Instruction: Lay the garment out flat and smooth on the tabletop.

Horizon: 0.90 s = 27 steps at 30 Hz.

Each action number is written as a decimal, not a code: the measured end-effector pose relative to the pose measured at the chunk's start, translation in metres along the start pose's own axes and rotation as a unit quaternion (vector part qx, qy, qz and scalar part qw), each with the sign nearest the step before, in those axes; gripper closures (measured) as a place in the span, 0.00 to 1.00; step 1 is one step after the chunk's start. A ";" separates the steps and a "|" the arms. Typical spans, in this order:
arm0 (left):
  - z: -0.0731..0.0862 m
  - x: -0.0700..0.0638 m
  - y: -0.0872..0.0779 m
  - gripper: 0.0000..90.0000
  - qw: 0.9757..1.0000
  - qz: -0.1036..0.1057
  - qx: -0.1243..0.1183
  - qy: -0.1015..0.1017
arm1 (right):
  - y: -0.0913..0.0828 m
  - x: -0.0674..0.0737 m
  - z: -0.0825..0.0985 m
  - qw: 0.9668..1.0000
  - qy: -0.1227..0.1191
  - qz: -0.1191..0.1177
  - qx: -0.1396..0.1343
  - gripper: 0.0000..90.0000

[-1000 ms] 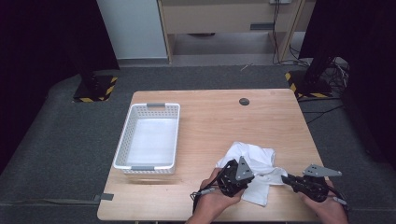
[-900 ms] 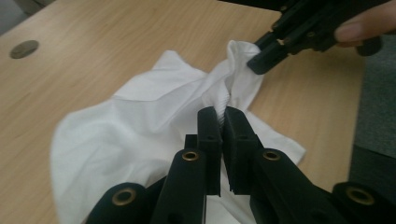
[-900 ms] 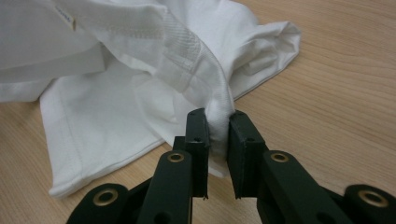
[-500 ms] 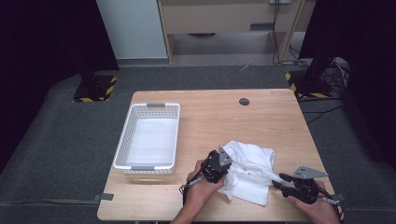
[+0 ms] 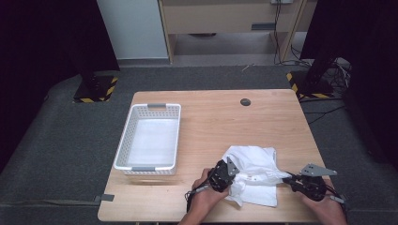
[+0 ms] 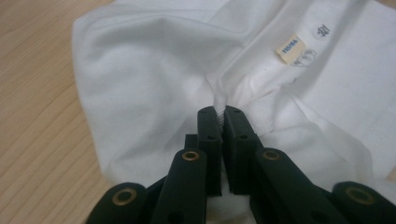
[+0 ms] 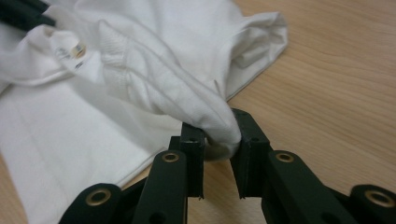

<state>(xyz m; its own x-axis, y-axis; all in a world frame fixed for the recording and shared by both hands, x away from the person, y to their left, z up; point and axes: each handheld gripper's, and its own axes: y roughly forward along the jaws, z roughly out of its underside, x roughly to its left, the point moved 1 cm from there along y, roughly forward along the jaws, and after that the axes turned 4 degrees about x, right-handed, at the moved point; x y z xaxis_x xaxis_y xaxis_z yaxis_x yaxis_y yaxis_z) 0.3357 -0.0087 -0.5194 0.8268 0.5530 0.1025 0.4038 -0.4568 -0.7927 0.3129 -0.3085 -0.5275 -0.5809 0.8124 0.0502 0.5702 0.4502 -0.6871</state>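
The left gripper (image 5: 224,175) is clamped on the shirt (image 5: 256,176) collar. The right gripper (image 5: 287,178), its jaws just closing, pinches a fold at the shirt's right edge. The shirt lies crumpled at the table's (image 5: 220,122) near right. Farther left stands a basket (image 5: 129,136).

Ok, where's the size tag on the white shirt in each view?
High view: too small to make out on the shirt, which lies between the left gripper and the right gripper.
Left gripper view: the tag is upper right, beyond the jaws shut on the collar.
Right gripper view: the tag is upper left, far from the jaws.
Shared landmark: the ribbed collar.
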 end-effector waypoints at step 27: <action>-0.022 0.022 -0.054 0.96 0.995 -0.031 -0.090 -0.031 | -0.003 0.006 -0.014 0.999 -0.016 -0.026 -0.014 0.84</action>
<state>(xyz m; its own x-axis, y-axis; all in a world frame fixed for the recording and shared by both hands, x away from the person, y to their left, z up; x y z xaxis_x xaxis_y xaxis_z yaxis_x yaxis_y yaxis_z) 0.3404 0.0131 -0.4612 0.7752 0.6227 0.1061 0.5208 -0.5349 -0.6654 0.3157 -0.2997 -0.5149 -0.6287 0.7752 0.0621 0.5544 0.5027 -0.6633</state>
